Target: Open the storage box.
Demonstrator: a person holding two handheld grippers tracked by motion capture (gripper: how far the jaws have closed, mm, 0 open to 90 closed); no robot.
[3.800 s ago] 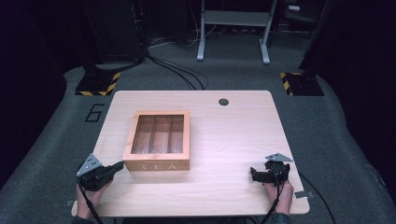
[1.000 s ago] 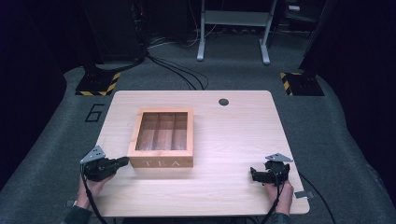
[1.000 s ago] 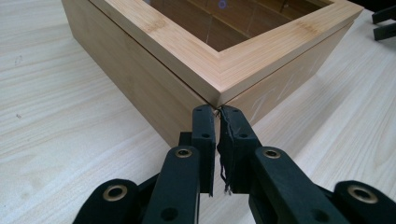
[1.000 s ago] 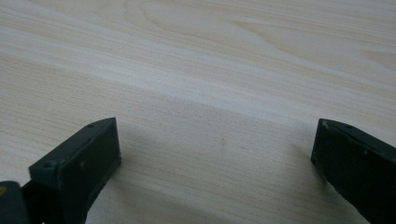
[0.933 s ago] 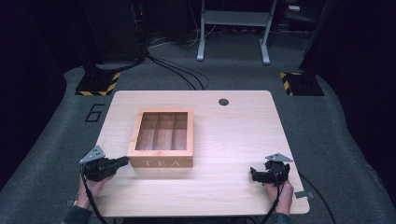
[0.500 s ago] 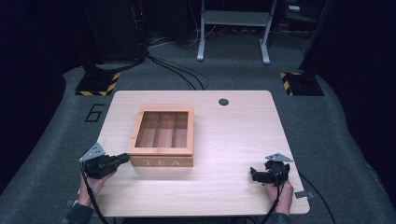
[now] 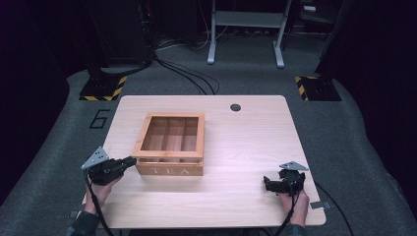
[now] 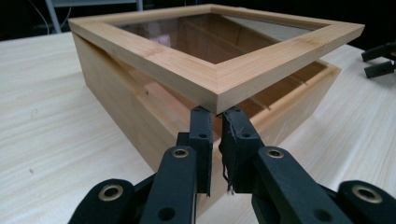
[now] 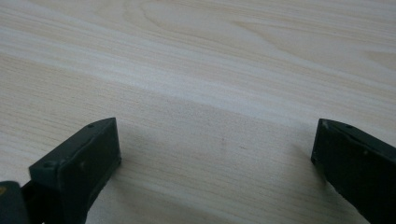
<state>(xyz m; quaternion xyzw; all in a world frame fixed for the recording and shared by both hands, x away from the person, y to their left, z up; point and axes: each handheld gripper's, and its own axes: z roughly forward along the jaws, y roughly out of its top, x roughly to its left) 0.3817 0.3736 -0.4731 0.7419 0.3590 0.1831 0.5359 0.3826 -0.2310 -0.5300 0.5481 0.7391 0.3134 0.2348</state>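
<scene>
The tea box [image 7: 169, 145] sits left of centre on the table [image 7: 246, 142], and its glazed lid [image 8: 219, 51] is cracked open, lifted clear of the base at the near corner. The left gripper [image 8: 217, 116] comes in from the box's eight o'clock with its jaws pressed nearly together, tips tucked right under that lid corner, prying it up rather than pinching it. So the step in hand looks like opening the lid. Over at the table's five o'clock, the right gripper [image 7: 280, 184] rests with its jaws spread wide over bare wood, well apart from the box. Next move, by my reading: lift that corner higher and swing the lid back on its far edge, slowly, because the box may slide; the idle gripper could steady the base.
</scene>
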